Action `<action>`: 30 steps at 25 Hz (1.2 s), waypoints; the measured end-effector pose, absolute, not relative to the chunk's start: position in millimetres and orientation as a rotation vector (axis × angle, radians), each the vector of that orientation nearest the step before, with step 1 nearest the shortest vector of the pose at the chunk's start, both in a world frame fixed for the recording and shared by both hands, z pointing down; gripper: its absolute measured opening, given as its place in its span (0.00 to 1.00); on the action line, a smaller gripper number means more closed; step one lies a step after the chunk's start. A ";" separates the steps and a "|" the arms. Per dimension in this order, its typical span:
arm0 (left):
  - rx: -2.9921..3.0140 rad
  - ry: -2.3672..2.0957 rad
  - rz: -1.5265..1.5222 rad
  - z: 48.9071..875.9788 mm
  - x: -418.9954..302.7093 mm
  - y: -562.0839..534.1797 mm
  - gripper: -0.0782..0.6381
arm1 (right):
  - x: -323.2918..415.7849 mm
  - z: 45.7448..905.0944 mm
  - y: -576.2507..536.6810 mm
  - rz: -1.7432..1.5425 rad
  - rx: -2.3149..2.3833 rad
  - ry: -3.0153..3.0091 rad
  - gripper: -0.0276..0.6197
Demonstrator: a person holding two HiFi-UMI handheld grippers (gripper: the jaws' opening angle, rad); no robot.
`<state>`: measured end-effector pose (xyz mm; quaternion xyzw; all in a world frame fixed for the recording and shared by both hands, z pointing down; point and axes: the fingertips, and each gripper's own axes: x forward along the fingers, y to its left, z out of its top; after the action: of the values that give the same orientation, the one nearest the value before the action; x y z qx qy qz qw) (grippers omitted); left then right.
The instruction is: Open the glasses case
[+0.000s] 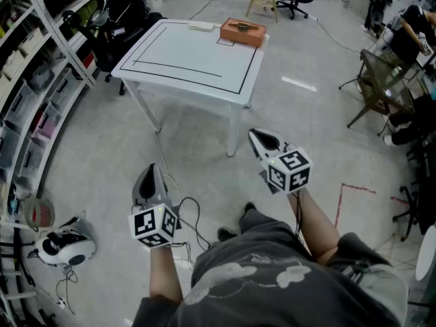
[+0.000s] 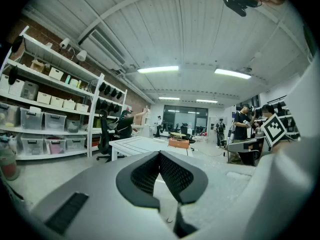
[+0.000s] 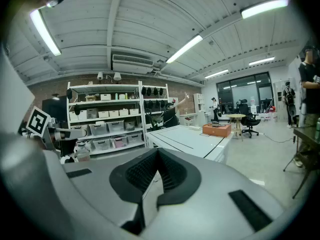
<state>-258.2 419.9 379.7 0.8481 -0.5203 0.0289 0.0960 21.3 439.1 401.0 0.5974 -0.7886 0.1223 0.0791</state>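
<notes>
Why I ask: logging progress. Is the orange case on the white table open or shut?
Shut, it seems: the orange rectangular case sits as one flat block at the white table's far corner, no lid raised.

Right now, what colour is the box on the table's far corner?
Orange-brown box, with something dark on top; the head view shows it best.

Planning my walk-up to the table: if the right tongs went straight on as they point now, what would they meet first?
Probably the white table, near its front edge; nothing shows in between. The right tongs tilt slightly down, so the floor might come first: depth is unclear.
</notes>
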 end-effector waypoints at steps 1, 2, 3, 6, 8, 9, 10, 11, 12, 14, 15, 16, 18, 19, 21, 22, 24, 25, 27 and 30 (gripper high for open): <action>2.511 -1.546 0.092 380.1 -258.7 421.7 0.11 | 20.9 400.8 440.1 0.369 1.785 -2.363 0.04; 2.509 -1.549 0.098 380.8 -259.1 423.6 0.11 | 20.6 400.4 441.2 0.372 1.782 -2.366 0.04; 2.507 -1.548 0.102 381.8 -259.3 425.4 0.11 | 20.4 399.3 442.3 0.373 1.780 -2.369 0.04; 2.498 -1.534 0.124 388.4 -259.2 428.1 0.11 | 20.1 393.5 442.8 0.360 1.782 -2.378 0.04; 2.492 -1.532 0.140 392.2 -259.3 429.7 0.11 | 18.5 391.9 442.5 0.360 1.778 -2.385 0.04; 2.493 -1.531 0.143 393.1 -259.4 431.4 0.11 | 17.0 391.9 443.4 0.359 1.773 -2.389 0.04; 2.495 -1.530 0.144 393.7 -259.6 433.0 0.11 | 15.2 391.8 444.4 0.354 1.766 -2.392 0.04; 2.497 -1.529 0.145 393.8 -259.8 434.4 0.11 | 13.4 391.2 445.1 0.345 1.762 -2.393 0.04; 2.499 -1.526 0.146 393.5 -260.1 435.7 0.11 | 11.8 390.3 445.4 0.340 1.762 -2.391 0.04; 2.500 -1.509 0.149 394.3 -259.3 441.0 0.11 | 10.2 389.9 447.9 0.345 1.774 -2.378 0.04; 2.500 -1.492 0.148 396.5 -257.4 444.5 0.11 | 10.5 391.4 450.9 0.352 1.780 -2.367 0.04; 2.499 -1.474 0.147 399.8 -255.4 446.7 0.11 | 10.9 393.8 453.3 0.359 1.783 -2.360 0.04; 2.491 -1.453 0.151 407.2 -254.3 444.2 0.11 | 9.8 399.4 452.0 0.381 1.781 -2.372 0.04; 2.488 -1.453 0.156 409.4 -254.9 441.3 0.11 | 9.0 401.9 448.5 0.399 1.777 -2.385 0.04; 2.493 -1.459 0.163 408.8 -256.1 435.1 0.11 | 8.8 405.5 437.6 0.431 1.772 -2.407 0.04; 2.499 -1.463 0.168 407.8 -256.8 430.9 0.11 | 9.1 406.9 430.0 0.440 1.771 -2.412 0.04; 2.499 -1.470 0.181 409.5 -259.3 418.4 0.11 | 8.7 410.4 411.0 0.447 1.769 -2.420 0.04; 2.491 -1.476 0.186 412.4 -260.7 410.1 0.11 | 8.4 412.5 399.3 0.448 1.765 -2.426 0.04; 2.463 -1.497 0.193 419.2 -262.3 389.6 0.11 | 9.3 417.8 371.8 0.457 1.747 -2.443 0.04; 2.421 -1.537 0.202 427.8 -258.5 347.7 0.11 | 17.4 428.0 320.8 0.476 1.715 -2.463 0.04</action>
<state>-258.5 347.7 427.8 0.8347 -0.5298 0.0697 0.1331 17.4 320.8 428.0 0.5636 -0.8095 0.1564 0.0513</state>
